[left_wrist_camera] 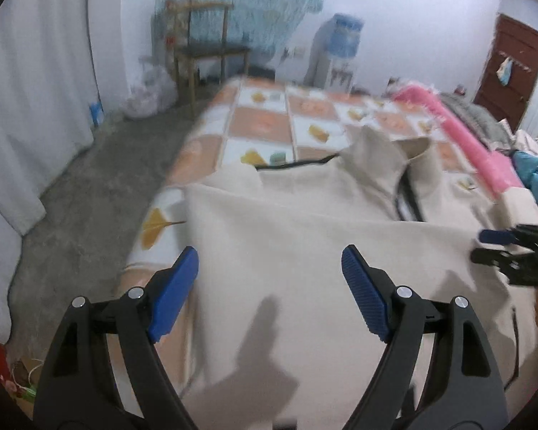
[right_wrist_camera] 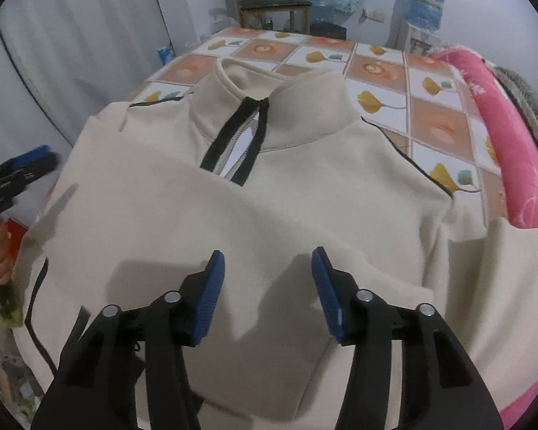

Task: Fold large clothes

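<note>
Cream fleece pullover point(right_wrist_camera: 269, 193) lies spread on the patchwork-covered bed point(right_wrist_camera: 426, 107), beneath both sets of fingers. It looks soft, floppy and light; pinch hem or sleeve edges. Left gripper point(left_wrist_camera: 269, 286) gapes wide, empty; right gripper point(right_wrist_camera: 267, 290) stands apart, holding nothing.

I see a cream jacket point(right_wrist_camera: 269, 193) spread flat, front up, on the bed point(right_wrist_camera: 383, 82). Its stand-up collar point(right_wrist_camera: 279, 107) points toward twelve o'clock, with the black-edged zip point(right_wrist_camera: 240, 143) open a little below it. Thin black piping runs along the shoulders. The lower part lies doubled up over the chest, with the fold edge running from nine to three o'clock.
</note>
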A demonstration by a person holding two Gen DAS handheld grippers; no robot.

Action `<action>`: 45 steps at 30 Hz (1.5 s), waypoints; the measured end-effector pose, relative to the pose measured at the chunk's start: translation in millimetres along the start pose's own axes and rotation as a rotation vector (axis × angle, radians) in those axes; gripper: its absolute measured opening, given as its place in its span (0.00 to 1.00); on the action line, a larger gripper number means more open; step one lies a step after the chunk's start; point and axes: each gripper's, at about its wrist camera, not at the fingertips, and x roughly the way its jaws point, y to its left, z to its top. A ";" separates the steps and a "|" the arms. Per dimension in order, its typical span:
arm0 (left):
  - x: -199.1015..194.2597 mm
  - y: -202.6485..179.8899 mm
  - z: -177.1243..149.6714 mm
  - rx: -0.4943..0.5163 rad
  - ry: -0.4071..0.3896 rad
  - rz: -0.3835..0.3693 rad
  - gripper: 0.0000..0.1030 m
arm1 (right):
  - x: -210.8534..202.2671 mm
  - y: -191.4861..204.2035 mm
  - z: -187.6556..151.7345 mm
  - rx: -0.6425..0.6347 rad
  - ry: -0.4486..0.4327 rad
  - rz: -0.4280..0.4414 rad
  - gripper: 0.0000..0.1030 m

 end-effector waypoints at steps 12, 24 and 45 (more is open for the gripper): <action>12.6 32.4 -1.0 -0.116 0.019 0.022 0.76 | -3.2 -33.6 -3.8 0.112 -0.029 0.019 0.19; -28.6 -46.1 -65.9 0.160 0.087 -0.015 0.85 | -21.5 14.5 -58.4 -0.042 0.040 -0.016 0.22; -25.0 -80.2 -87.7 0.177 0.107 0.090 0.88 | -33.4 36.6 -84.4 0.007 -0.044 -0.114 0.40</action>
